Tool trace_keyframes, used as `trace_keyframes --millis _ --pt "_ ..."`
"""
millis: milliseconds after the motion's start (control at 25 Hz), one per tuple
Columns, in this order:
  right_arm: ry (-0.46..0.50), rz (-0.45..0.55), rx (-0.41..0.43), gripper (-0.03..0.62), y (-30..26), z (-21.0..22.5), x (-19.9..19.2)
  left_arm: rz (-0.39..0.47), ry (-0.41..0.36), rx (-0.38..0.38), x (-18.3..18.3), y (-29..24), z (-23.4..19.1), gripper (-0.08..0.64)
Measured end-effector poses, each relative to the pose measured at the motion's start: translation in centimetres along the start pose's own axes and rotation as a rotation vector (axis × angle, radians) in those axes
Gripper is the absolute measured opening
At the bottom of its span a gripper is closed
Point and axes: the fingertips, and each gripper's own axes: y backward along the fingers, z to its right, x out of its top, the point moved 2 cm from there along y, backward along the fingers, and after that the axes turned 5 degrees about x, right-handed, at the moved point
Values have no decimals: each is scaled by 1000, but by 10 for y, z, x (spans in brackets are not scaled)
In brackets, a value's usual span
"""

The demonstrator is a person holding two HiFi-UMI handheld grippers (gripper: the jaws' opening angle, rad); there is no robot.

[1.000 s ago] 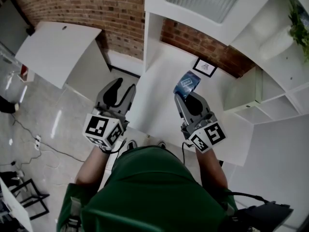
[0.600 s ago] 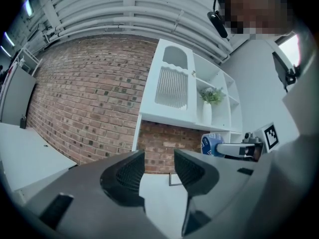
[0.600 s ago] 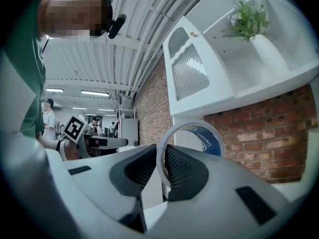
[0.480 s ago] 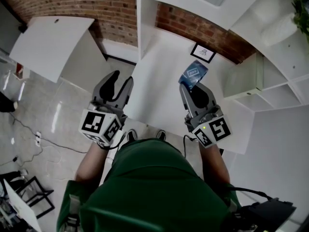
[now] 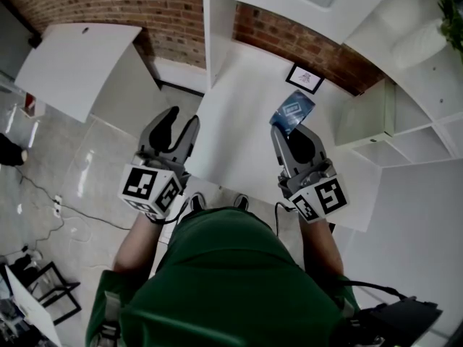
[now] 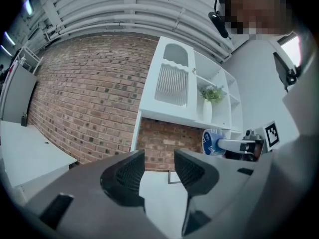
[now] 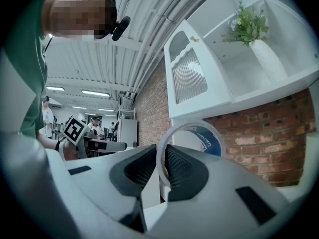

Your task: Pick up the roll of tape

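Observation:
The roll of tape (image 5: 292,112), clear with a blue printed core, stands on edge between the jaws of my right gripper (image 5: 293,132), which is shut on it and holds it above the white table (image 5: 239,92). In the right gripper view the tape ring (image 7: 212,141) rises out of the narrow gap between the two pads of the right gripper (image 7: 160,158). My left gripper (image 5: 179,121) is open and empty at the table's left edge. In the left gripper view the left gripper (image 6: 159,166) has its jaws apart, and the held tape (image 6: 213,142) shows at the right.
A small framed picture (image 5: 304,79) leans against the brick wall at the back of the table. White shelving (image 5: 405,143) stands to the right, with a potted plant (image 7: 247,26) in a white vase. Another white tabletop (image 5: 72,63) stands at the left over a tiled floor.
My right gripper has edged a little farther over the table with the tape still in it. The left gripper has kept its place.

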Motion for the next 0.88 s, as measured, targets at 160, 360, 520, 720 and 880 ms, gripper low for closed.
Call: trace_keyframes --millis 160,360,520,720,880 --pt "7 5 1 67 2 -3 0 0 4 2 0 3 2 195" --pt "18 9 7 67 6 -4 1 -7 0 5 -3 6 6 195" --pt "19 11 11 67 9 -7 2 -10 3 10 -4 10 7 195" --pt "22 8 14 67 12 -10 2 -11 2 13 -6 14 9 195" --pt "24 5 17 67 14 -12 1 -14 3 17 -7 17 10 195"
